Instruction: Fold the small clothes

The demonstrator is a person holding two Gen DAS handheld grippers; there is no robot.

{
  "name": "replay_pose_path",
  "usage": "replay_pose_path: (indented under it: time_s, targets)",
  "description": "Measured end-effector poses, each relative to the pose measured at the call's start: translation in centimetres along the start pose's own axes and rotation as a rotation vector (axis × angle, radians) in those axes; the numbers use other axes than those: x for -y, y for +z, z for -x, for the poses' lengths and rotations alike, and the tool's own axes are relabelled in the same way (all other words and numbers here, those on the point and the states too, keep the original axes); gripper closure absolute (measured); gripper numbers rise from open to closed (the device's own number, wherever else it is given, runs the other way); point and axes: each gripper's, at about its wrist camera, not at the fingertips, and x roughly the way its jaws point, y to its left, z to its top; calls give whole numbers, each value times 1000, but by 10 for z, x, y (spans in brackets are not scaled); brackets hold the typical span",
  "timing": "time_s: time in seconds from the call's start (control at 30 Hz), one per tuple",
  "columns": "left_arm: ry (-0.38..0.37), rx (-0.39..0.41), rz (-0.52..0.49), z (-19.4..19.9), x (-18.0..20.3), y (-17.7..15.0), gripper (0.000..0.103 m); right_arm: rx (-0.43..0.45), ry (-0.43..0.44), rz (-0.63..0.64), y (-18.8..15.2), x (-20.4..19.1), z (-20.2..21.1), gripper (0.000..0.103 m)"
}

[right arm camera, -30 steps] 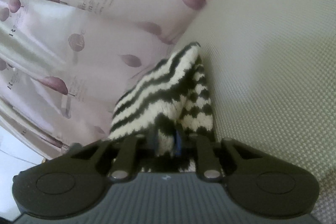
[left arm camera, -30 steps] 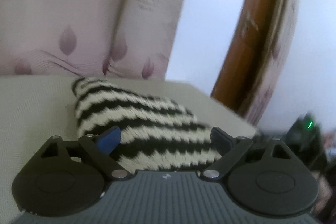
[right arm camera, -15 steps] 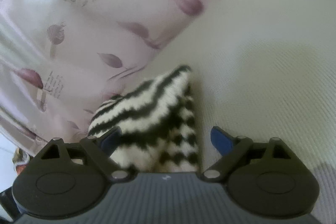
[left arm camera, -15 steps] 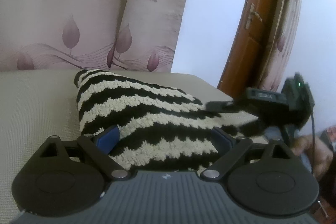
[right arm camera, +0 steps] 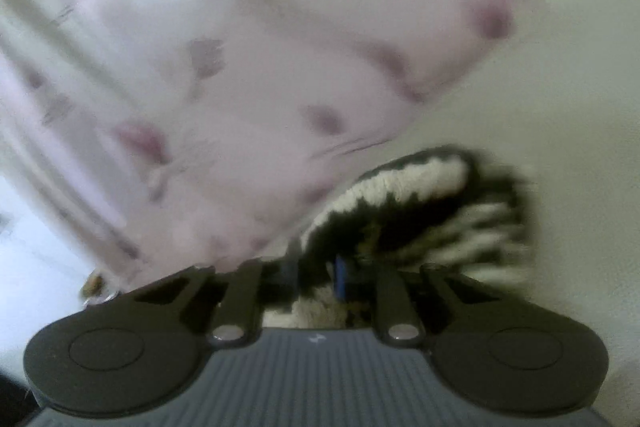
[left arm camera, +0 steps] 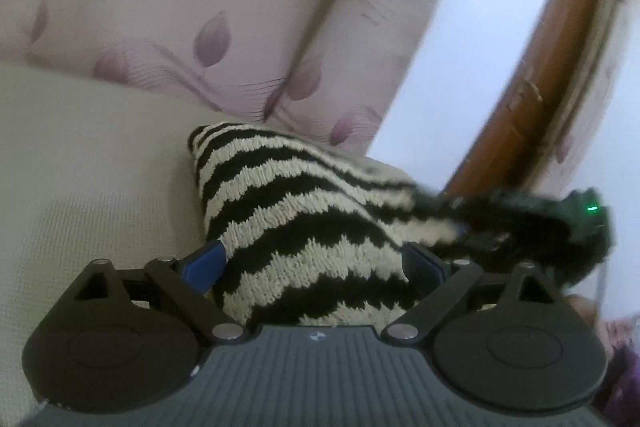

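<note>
A small knitted garment (left arm camera: 304, 227) with black and cream zigzag stripes lies on a pale textured surface (left arm camera: 88, 171). My left gripper (left arm camera: 316, 267) is open, its blue-padded fingers standing on either side of the garment's near end. My right gripper (right arm camera: 320, 275) is shut on an edge of the same garment (right arm camera: 408, 195), which bunches up in front of it. The right gripper also shows in the left wrist view (left arm camera: 520, 227), blurred, at the garment's right end.
A pink curtain with leaf prints (left arm camera: 200, 19) hangs behind the surface. A brown wooden door frame (left arm camera: 532, 75) and white wall stand at the right. The right wrist view is motion-blurred.
My right gripper opened half a second ago and has now shut again on the garment's edge, lifting it. My left gripper stays open around the near end.
</note>
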Motion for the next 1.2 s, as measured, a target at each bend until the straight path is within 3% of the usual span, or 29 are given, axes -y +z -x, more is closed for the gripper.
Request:
replay_pose_path:
  time_s: [0.1,0.23,0.33,0.37,0.4,0.43,0.47,0.5,0.53,0.57,0.6,0.73,0.8,0.87,1.03,1.13,1.2]
  targets:
    - [-4,-6,-92,-4,17,-1,7,-18,-127,0,-2,28,15,87]
    - [-5,0,-96,-6,18,-5,5,-9,-130,24,-7,26,37,87]
    - [7,-7,-65,-8,13,-7,5,-15,-78,-16,-4,23,41,84]
    - [8,-8,-59,-8,13,-8,5,-28,-53,-39,0,21,38,73]
    - [10,-10,-59,-8,13,-7,5,-45,-38,-51,0,19,32,46]
    - [13,-13,-64,-7,14,-7,5,-58,-53,-50,0,17,29,31]
    - [17,-15,-68,-6,15,-7,5,-62,-69,-35,-1,13,26,23]
    - [19,-15,-69,-5,17,-8,5,-70,-62,-6,-3,8,22,24]
    - [19,-14,-68,-4,18,-8,5,-81,-68,24,-6,4,17,33]
    - [22,-13,-70,-3,18,-8,4,-89,-96,67,-8,-3,11,77]
    - [31,-20,-77,-4,19,-7,4,-105,-123,95,-9,-9,7,91]
    - [52,-55,-80,-8,19,-9,3,27,-117,189,-9,-33,38,91]
    - [54,-86,-74,-13,17,-11,3,35,-140,184,-13,-20,47,91]
    - [52,-113,-59,-16,15,-14,7,-13,-227,176,-23,1,41,91]
    - [57,1,-57,7,25,-9,9,-18,-175,92,-34,20,36,89]
    - [20,56,-126,13,45,2,13,-24,-187,114,-33,17,32,88]
    - [5,59,-180,6,58,5,21,-28,-184,100,-32,20,28,88]
